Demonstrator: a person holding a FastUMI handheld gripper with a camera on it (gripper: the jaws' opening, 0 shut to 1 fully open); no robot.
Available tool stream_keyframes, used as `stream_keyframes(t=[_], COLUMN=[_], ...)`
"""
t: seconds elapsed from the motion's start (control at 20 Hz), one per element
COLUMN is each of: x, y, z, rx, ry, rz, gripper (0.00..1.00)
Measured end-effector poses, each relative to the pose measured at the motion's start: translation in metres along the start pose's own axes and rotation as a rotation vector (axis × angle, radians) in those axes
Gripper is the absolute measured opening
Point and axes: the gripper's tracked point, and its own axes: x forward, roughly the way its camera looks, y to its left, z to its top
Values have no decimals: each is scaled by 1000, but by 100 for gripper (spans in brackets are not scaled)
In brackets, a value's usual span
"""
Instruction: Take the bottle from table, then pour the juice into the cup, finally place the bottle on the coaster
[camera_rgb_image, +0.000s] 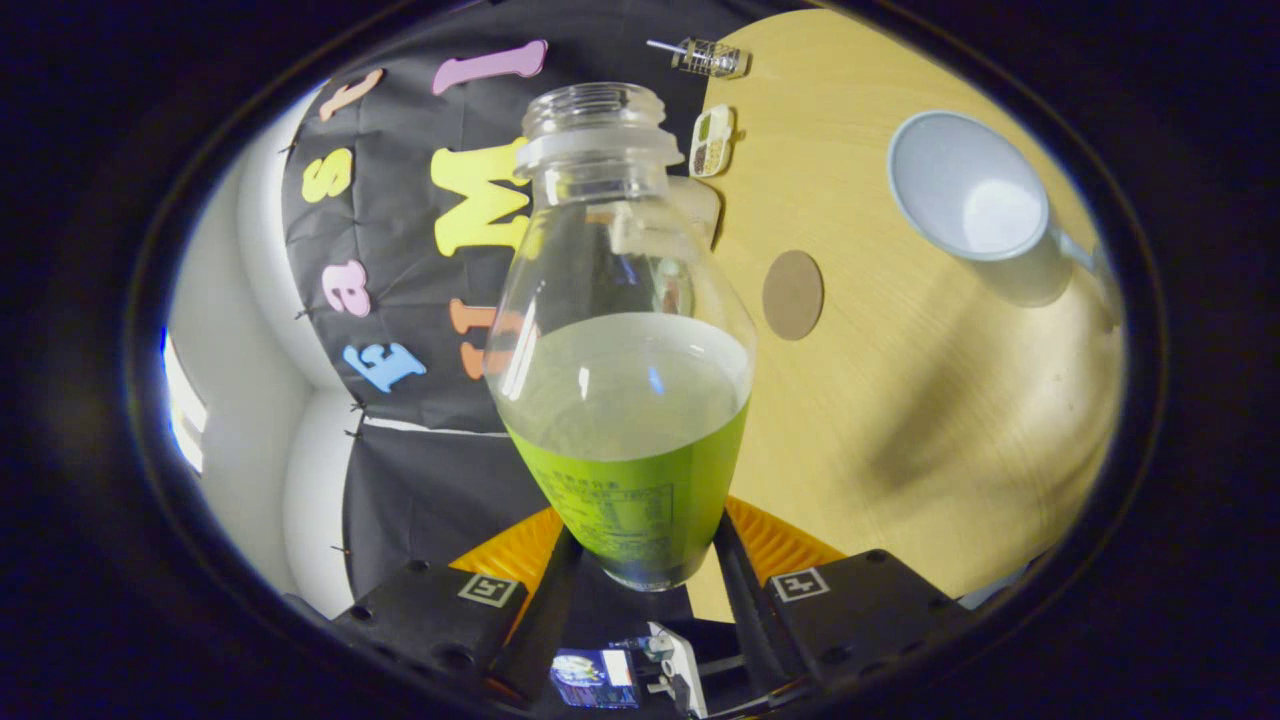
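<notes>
Jaws: gripper (640, 560) clamped on bottle (625, 340), uncapped, lifted.
Cup (975, 200): well beyond fingers, apparently empty.
Coaster (793, 294): beyond fingers, bare.
Remaining: pour, then placement.

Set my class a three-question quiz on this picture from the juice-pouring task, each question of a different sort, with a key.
1. True or false: the bottle still has its cap on.
2. Which lies nearer the bottle on the table: (a) the coaster or (b) the cup?
3. In one sentence, what is the gripper doing?

Key
1. False: the neck is open.
2. (a) the coaster; the cup stands beyond it.
3. Its jaws are closed on the bottle's lower body, one on each side, with the bottle held between them, part full of juice.
</notes>
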Motion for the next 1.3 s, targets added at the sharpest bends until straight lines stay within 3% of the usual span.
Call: stream_keyframes(t=[0.45,1.3], x=[-2,-5], y=[18,50], z=[3,8], rx=[107,198], ry=[8,5], rz=[105,243], gripper=[77,76])
